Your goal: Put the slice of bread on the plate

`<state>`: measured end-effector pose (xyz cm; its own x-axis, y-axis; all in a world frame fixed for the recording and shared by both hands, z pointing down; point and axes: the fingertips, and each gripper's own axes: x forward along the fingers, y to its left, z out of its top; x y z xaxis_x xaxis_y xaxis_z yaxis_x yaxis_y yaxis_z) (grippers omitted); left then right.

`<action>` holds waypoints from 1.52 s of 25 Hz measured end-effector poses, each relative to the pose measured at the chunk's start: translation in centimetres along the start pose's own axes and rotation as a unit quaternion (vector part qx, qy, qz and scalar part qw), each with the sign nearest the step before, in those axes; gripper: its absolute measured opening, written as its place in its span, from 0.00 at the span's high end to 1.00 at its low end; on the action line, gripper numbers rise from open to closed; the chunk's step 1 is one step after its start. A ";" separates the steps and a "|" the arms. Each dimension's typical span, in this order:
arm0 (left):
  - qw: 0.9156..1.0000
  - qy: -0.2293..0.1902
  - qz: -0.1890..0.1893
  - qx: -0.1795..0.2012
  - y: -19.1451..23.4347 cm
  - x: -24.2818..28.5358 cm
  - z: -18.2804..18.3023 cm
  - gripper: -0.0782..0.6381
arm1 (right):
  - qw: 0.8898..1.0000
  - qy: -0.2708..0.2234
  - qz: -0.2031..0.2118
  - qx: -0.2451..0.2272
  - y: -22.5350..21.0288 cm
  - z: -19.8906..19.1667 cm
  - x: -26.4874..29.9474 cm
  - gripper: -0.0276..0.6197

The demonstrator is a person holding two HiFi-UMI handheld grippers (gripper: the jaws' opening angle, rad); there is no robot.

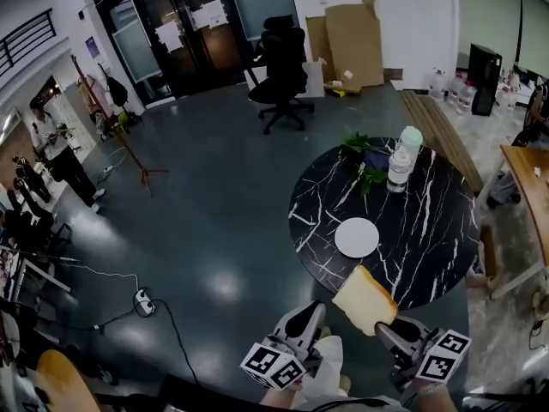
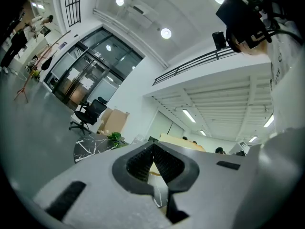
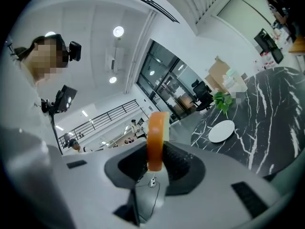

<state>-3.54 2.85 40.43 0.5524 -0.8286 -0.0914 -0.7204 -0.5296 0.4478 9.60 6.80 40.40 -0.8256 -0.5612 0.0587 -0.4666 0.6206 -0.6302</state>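
Note:
A slice of bread [image 1: 364, 299] with a brown crust stands on edge between the jaws of my right gripper [image 1: 388, 328], which is shut on it, just off the near rim of the round black marble table [image 1: 429, 221]. In the right gripper view the bread [image 3: 157, 137] rises upright from the gripper [image 3: 155, 152]. The white plate [image 1: 356, 237] lies bare on the near left part of the table, beyond the bread; the right gripper view has the plate [image 3: 222, 130] to the right. My left gripper [image 1: 302, 323] hangs beside it on the left, its jaw tips [image 2: 152, 147] together and holding nothing.
At the table's far side stand a clear bottle [image 1: 399, 168], a pale green cup [image 1: 411, 140] and a leafy plant [image 1: 364, 154]. A black office chair [image 1: 283, 67] and cardboard sheets [image 1: 352, 41] are further back. A wooden desk [image 1: 527, 174] is on the right. A cable and power strip [image 1: 141, 303] lie on the floor.

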 end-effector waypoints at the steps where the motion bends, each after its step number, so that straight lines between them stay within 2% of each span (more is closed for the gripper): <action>1: 1.000 0.001 0.000 0.000 0.5 0.8 0.0 0.88 | 1.000 0.000 -0.001 0.003 -0.8 0.3 0.3 0.81; 12: 1.000 0.013 -0.016 -0.004 9.1 12.7 0.9 0.88 | 0.998 0.049 -0.022 0.035 -10.1 3.2 8.5 0.81; 21: 0.998 0.053 -0.005 -0.020 15.6 19.4 -1.1 0.88 | 0.989 0.088 -0.040 0.115 -18.9 3.5 13.8 0.81; 25: 0.997 0.066 -0.002 -0.029 17.6 21.6 -1.8 0.88 | 0.981 0.090 -0.033 0.170 -22.5 3.4 15.9 0.81; 30: 0.996 0.082 0.001 -0.041 19.6 23.1 -3.2 0.88 | 0.964 0.106 -0.021 0.243 -26.1 2.2 17.7 0.81; 38: 0.994 0.093 0.004 -0.060 21.8 24.1 -4.7 0.88 | 0.945 0.122 -0.011 0.304 -30.0 1.1 18.7 0.81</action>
<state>-3.96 -27.86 52.13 0.6227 -0.7790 0.0737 -0.6758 -0.4880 0.5524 8.49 -22.93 59.53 -0.9014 -0.3805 0.2065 -0.2765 0.1391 -0.9509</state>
